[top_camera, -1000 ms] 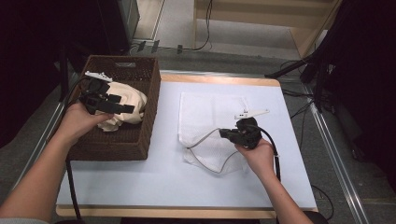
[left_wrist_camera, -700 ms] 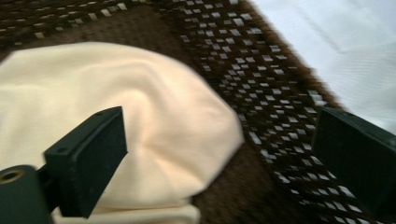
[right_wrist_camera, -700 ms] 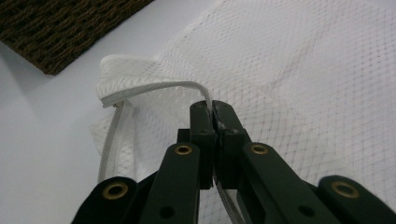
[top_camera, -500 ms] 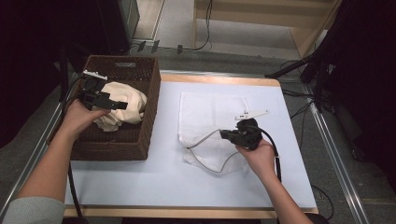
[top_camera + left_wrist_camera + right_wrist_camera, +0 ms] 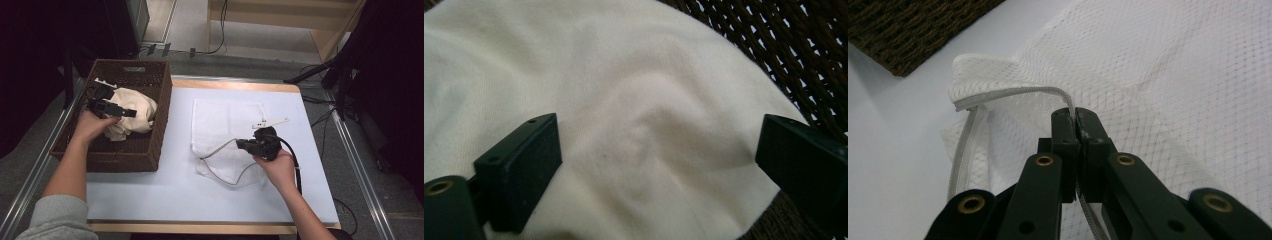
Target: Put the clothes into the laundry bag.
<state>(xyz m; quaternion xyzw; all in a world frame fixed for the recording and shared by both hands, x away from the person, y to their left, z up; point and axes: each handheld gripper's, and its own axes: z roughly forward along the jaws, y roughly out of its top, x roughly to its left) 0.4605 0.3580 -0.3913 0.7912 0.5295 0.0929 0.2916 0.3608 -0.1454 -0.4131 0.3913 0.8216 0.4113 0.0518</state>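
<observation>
A cream cloth [image 5: 134, 113] [image 5: 634, 100] lies bunched inside a brown wicker basket [image 5: 95, 156] at the table's left. My left gripper [image 5: 122, 112] [image 5: 659, 150] hovers right over the cloth, jaws wide open on either side of a fold. A white mesh laundry bag [image 5: 220, 125] [image 5: 1168, 75] lies flat on the table's middle. My right gripper [image 5: 241, 144] [image 5: 1077, 116] is shut on the bag's zipper edge [image 5: 1013, 94], lifting it so the mouth gapes toward the basket.
The white tabletop [image 5: 175, 195] has bare room in front of the bag and to its right. Cables [image 5: 295, 160] trail from the right gripper. A metal rail [image 5: 357, 165] runs along the table's right side; dark equipment stands behind.
The left gripper has shifted slightly back and down onto the cloth in the basket. The right gripper stays shut on the bag's edge in nearly the same place.
</observation>
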